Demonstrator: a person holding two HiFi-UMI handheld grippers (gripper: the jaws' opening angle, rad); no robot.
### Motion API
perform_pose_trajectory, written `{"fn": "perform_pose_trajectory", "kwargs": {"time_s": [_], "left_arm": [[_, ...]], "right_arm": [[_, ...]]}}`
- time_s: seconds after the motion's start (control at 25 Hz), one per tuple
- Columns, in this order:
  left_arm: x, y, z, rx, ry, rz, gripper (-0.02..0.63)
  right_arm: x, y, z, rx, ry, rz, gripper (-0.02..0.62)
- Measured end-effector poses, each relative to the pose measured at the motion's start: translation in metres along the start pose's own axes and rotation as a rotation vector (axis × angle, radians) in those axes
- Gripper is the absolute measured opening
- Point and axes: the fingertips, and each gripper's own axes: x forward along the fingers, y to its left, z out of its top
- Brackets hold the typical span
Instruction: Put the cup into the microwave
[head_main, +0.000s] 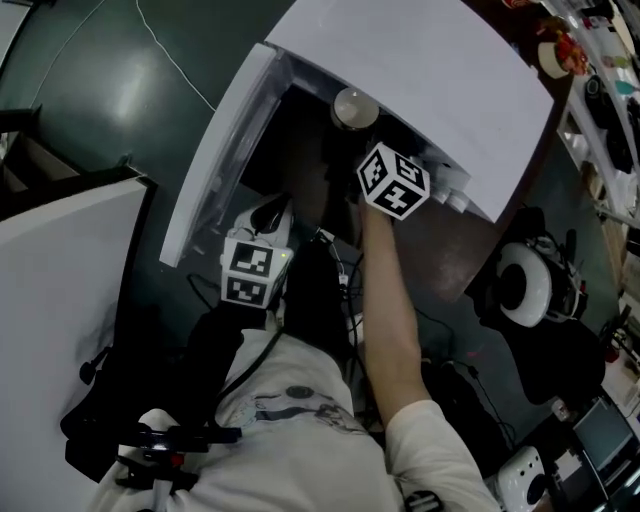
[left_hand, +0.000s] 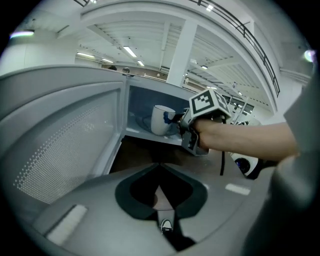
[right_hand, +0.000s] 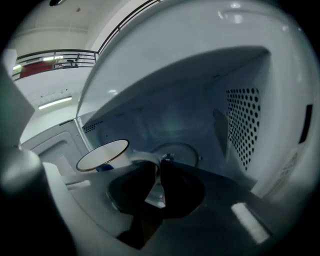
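Dark green floor (head_main: 100, 90) spreads under everything, and at my twelve o'clock a white microwave (head_main: 420, 80) sits on a brown table (head_main: 490, 250). Starting at nine o'clock, its door (head_main: 215, 170) stands wide open. Just right of the door, low at about seven o'clock and well short of the opening, is my left gripper (left_hand: 159, 192). Its fingers are together with nothing between them, doing no work.

Next across, the cup (left_hand: 161, 120) stands upright just inside the mouth of the cavity. The glass turntable (right_hand: 175, 150) lies deeper in, at about one o'clock from it. I cannot tell whether the cup's base is down on the oven floor or a shade above it.

At three o'clock of the cup is my right gripper (right_hand: 156, 182), fingers clamped on the white handle. The cup's rim sits off at ten o'clock from my tips.

I judge this to be a glazed mug: stiff, fairly light since it looks empty, but slick and easy to chip. Held by the handle alone it will want to swing. The best hold is where the loop meets the wall, and I should keep it level and set it softly on the glass before I part my fingers
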Motion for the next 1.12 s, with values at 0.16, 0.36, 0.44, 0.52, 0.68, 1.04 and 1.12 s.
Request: {"fn": "perform_pose_trajectory", "kwargs": {"time_s": [0.16, 0.36, 0.44, 0.52, 0.68, 1.04, 1.12], "left_arm": [[0.002, -0.002, -0.012, 0.001, 0.032, -0.015, -0.002], [0.001, -0.005, -0.023, 0.008, 0.059, -0.030, -0.002], [0.000, -0.005, -0.027, 0.011, 0.066, -0.032, -0.002], [0.000, -0.004, -0.029, 0.007, 0.068, -0.033, -0.002], [-0.002, -0.001, -0.028, 0.002, 0.064, -0.032, -0.002], [-0.004, -0.002, -0.030, 0.005, 0.062, -0.036, -0.002], [-0.004, -0.002, -0.028, 0.005, 0.057, -0.037, -0.002]], "right_arm": [[0.022, -0.015, 0.013, 0.038, -0.055, -0.062, 0.038], [0.037, -0.031, 0.022, 0.079, -0.100, -0.151, 0.038], [0.039, -0.038, 0.025, 0.088, -0.113, -0.180, 0.038], [0.040, -0.044, 0.026, 0.090, -0.117, -0.202, 0.038], [0.040, -0.049, 0.025, 0.076, -0.120, -0.217, 0.038], [0.039, -0.047, 0.024, 0.008, -0.135, -0.232, 0.040], [0.041, -0.045, 0.023, -0.004, -0.130, -0.221, 0.043]]}}
